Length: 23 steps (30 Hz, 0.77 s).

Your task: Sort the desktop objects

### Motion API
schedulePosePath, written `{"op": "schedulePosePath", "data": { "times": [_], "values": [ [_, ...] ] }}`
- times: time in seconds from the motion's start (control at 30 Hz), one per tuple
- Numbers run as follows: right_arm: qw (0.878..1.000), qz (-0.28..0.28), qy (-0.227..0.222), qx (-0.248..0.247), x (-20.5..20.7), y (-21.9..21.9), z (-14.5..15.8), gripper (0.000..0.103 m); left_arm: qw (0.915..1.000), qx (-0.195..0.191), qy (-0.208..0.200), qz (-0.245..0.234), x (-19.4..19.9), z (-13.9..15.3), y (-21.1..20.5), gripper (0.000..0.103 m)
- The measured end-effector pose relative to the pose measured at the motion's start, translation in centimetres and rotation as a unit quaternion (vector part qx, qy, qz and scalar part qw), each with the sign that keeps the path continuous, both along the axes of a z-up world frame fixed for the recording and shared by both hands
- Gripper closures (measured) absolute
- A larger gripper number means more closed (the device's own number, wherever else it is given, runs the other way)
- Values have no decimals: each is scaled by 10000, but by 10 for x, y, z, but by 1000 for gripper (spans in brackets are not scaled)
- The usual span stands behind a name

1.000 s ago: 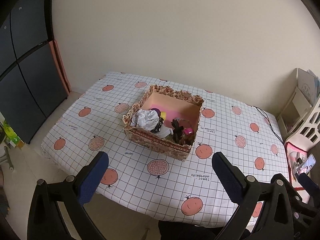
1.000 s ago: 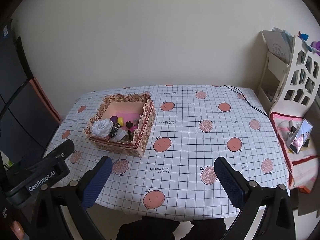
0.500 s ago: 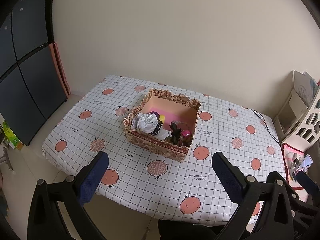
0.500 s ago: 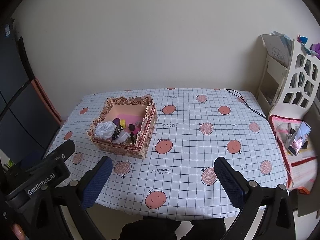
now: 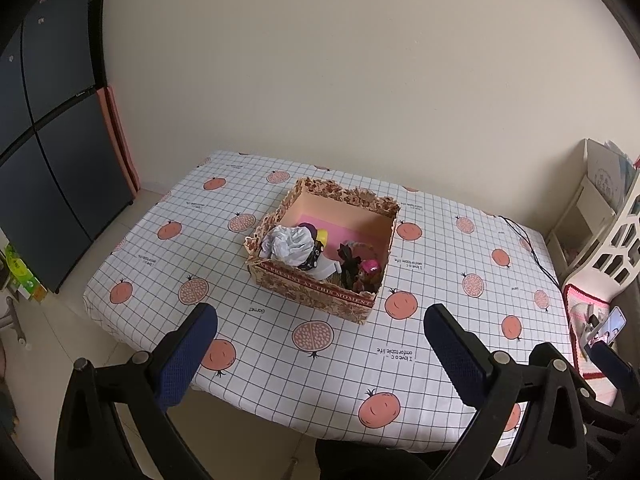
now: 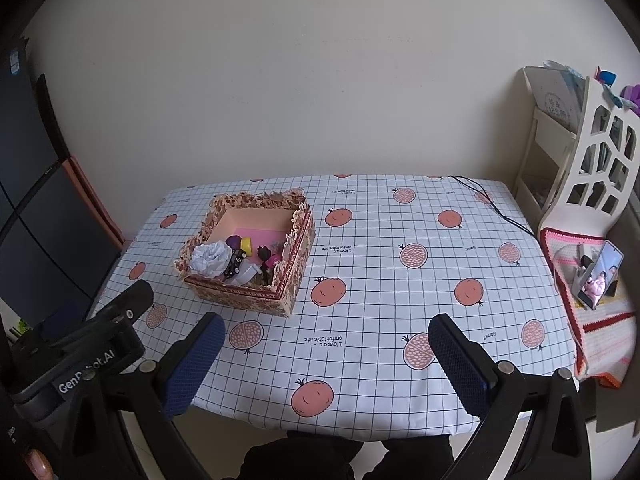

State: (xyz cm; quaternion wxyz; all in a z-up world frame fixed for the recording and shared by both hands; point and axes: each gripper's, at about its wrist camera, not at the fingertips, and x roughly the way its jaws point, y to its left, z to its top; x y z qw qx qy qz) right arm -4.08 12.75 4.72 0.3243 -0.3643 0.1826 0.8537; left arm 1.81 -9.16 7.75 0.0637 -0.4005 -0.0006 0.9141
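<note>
A: Left side first. What is on record?
B: Left gripper is held above the near table edge, jaws spread wide, holding nothing. The patterned box stands on the checked tablecloth, well apart from both tools. Inside: crumpled white paper, a toy car and small figures.

A: And to the right?
B: Right gripper likewise, jaws spread, empty. A phone is propped on the chair.

Quick count of what's on the table

One patterned box, one crumpled paper ball inside it, two grippers, one phone.
</note>
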Motion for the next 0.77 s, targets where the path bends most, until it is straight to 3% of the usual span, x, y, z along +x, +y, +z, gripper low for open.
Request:
{"op": "schedulePosePath", "data": {
  "times": [0.77],
  "values": [
    [10000,-12,20,-21,0,1,-3,0,10000,-50,68,-42,-1,1,2,0]
  ]
}}
